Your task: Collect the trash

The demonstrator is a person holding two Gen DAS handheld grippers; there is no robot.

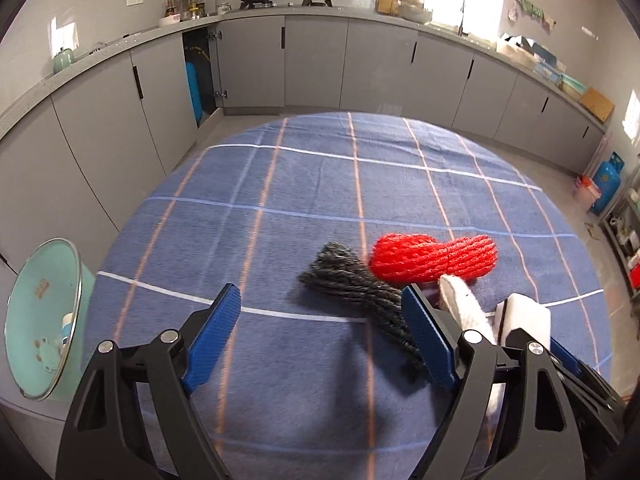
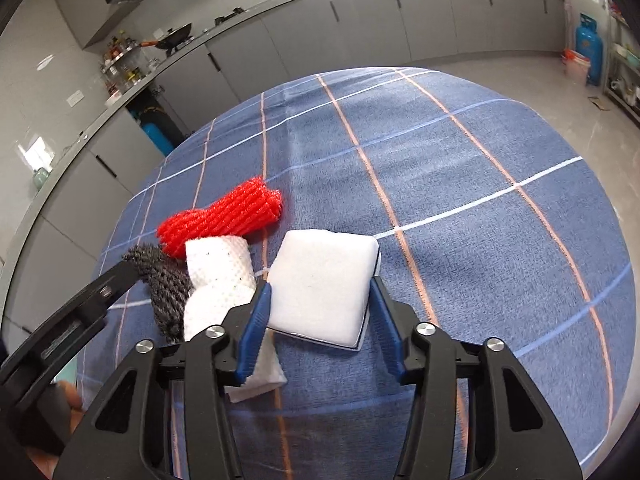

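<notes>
Inspecting a round table under a blue plaid cloth [image 2: 460, 184], with four pieces of trash lying clustered toward its near side.

Left gripper [image 1: 320, 336]: hovering over the cloth with jaws standing wide, holding nothing. Black foam net [image 1: 352, 288] lying just right of the gap, its near end passing behind the right-hand finger; no pad touching it as far as visible.

Right gripper [image 2: 320, 320]: jaws partly drawn in, straddling the near edge of the white square pad [image 2: 324, 284]. Both blue fingers sitting right against the pad's sides; firm pressing not confirmable, so counting the pad as bracketed, not secured.

Remaining items: red foam net [image 2: 224, 216] lying furthest out, touching the white foam net [image 2: 220, 280], which is lying between the black net and the square pad, partly under the right gripper's left-hand finger.

Teal bin [image 1: 40, 316]: standing off the table's left edge, mouth tilted toward the camera, apparently already containing a few scraps; contents too unclear to name.

Progress judgement: early to middle. All four visible pieces still lying on the cloth, none lifted. Remaining: closing on the square pad, taking the black net, carrying both left to the bin, then returning for the red and white nets.
</notes>
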